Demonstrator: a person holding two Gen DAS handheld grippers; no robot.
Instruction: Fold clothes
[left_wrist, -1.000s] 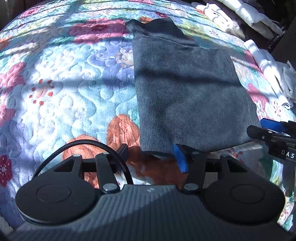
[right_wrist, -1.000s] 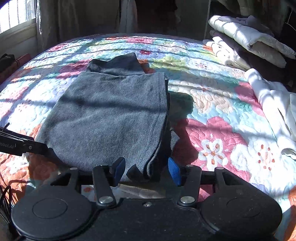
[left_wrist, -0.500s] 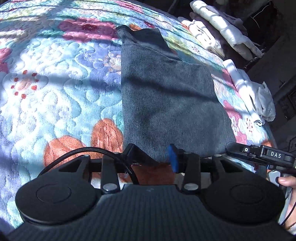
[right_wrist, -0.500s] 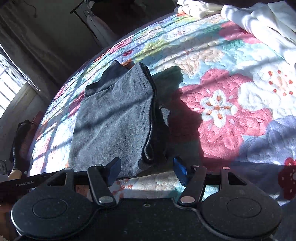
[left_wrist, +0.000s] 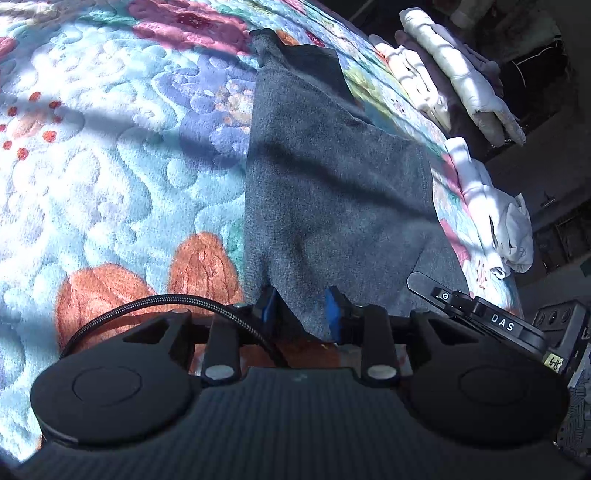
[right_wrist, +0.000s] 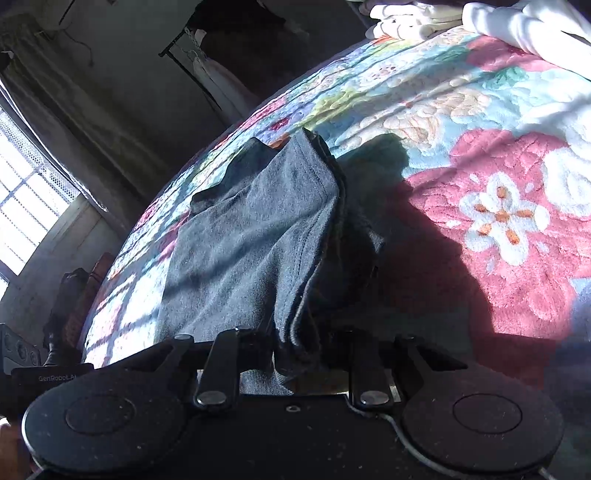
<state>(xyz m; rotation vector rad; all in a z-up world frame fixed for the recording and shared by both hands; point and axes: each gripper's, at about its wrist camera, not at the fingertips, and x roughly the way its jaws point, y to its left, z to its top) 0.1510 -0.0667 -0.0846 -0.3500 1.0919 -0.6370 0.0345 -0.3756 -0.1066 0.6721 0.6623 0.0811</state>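
**Gripping the near hem at both corners**

Lying lengthwise on the flowered quilt, the grey garment is already doubled over itself: from the right wrist its right edge shows several stacked layers, and a darker part sticks out past its far end. Its near hem is lifted off the quilt, bunched and hanging from the two tools.

The left gripper has its blue pads pressed into the garment's near left corner, with cloth pinched between them. The right gripper is clamped on the layered near right corner, its fingertips buried in the folds. I judge the step in hand to be a fold of the near end toward the far end. That would call for both corners to rise together and travel level over the garment, so the hem lands square and the stacked layers on the right do not slip apart.

Beyond the garment's right side, white and pale clothes lie on the quilt, with a folded pile further off. To the garment's left, a barred window throws hard sun and striped shadow across the bed; behind its far end, pale clothing hangs on a dim rack.
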